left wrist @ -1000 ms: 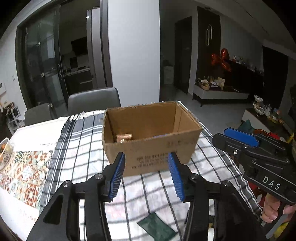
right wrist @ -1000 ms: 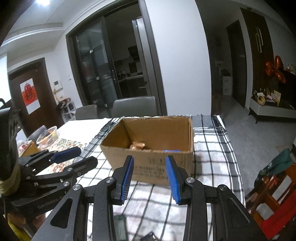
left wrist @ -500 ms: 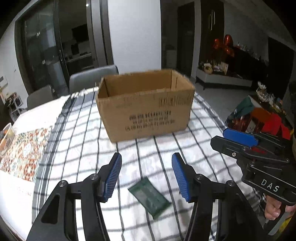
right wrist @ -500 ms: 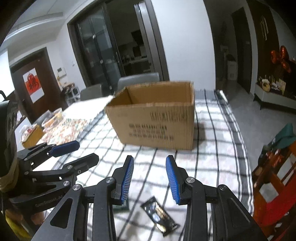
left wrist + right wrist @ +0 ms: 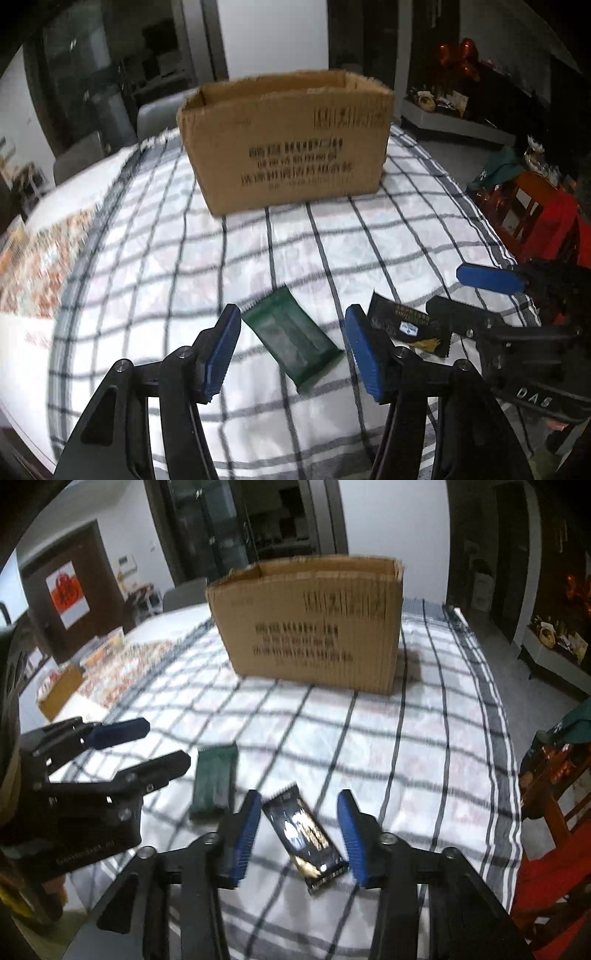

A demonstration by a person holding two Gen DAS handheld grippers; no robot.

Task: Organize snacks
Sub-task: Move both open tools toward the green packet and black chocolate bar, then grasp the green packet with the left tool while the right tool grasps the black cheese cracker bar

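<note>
Left tongs (image 5: 291,349) opening around green packet (image 5: 291,338), not pressing. Right tongs (image 5: 297,829) opening around black packet (image 5: 304,836), untouched. Both packets flat on bench (image 5: 166,280), near box (image 5: 288,144).

A checked cloth (image 5: 388,236) covers the table. On it, a cardboard box (image 5: 288,147) stands far. A green packet (image 5: 291,336) and a black packet (image 5: 406,325) lie near.

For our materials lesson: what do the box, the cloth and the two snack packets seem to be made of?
Box: matte brown corrugated cardboard, fluting visible at its corner.
Cloth: probably woven fabric, checked, matte.
Green packet: likely plastic film, serrated end.
Black packet: glossy film or foil, glinting.
</note>
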